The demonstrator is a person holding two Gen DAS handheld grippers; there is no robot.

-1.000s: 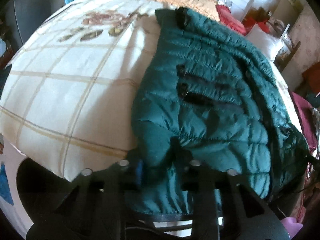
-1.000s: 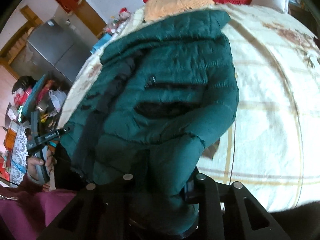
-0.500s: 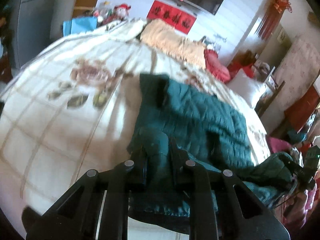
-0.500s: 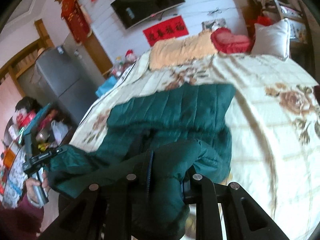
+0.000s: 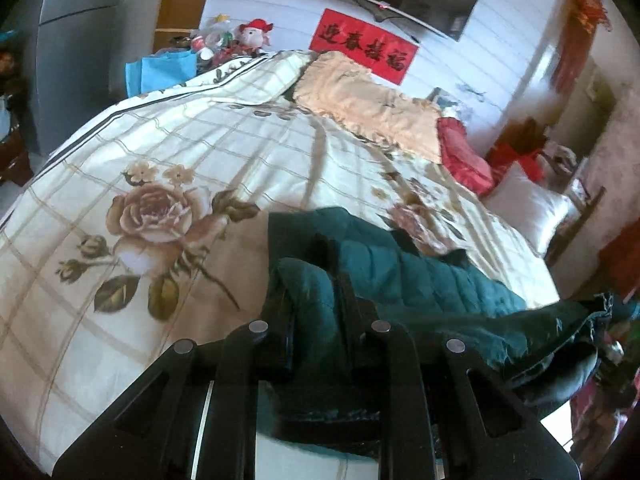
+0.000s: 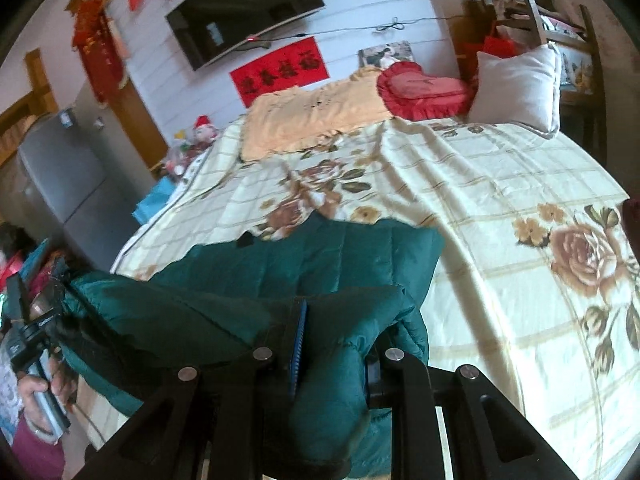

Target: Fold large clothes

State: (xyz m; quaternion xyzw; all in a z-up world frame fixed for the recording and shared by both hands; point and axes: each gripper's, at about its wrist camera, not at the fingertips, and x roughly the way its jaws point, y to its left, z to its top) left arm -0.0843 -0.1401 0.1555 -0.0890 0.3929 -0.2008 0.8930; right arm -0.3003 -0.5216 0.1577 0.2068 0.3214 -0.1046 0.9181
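Jacket [image 6: 320, 272] lifted off bed [image 5: 160, 168]; left gripper [image 5: 316, 312], right gripper [image 6: 332, 344] fingers clamp its fabric.

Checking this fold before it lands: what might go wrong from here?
The puffy green jacket bulges between the right tongs, so the slick fabric may slip out. The left tongs pinch only a small bunch, so the fold may land uneven. The near edge overhangs the bed and could slide off.

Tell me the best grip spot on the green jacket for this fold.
Its near hem corners, from the foot of the bed. The green jacket lies lengthwise away; the left gripper and right gripper already pinch its bunched near edge.
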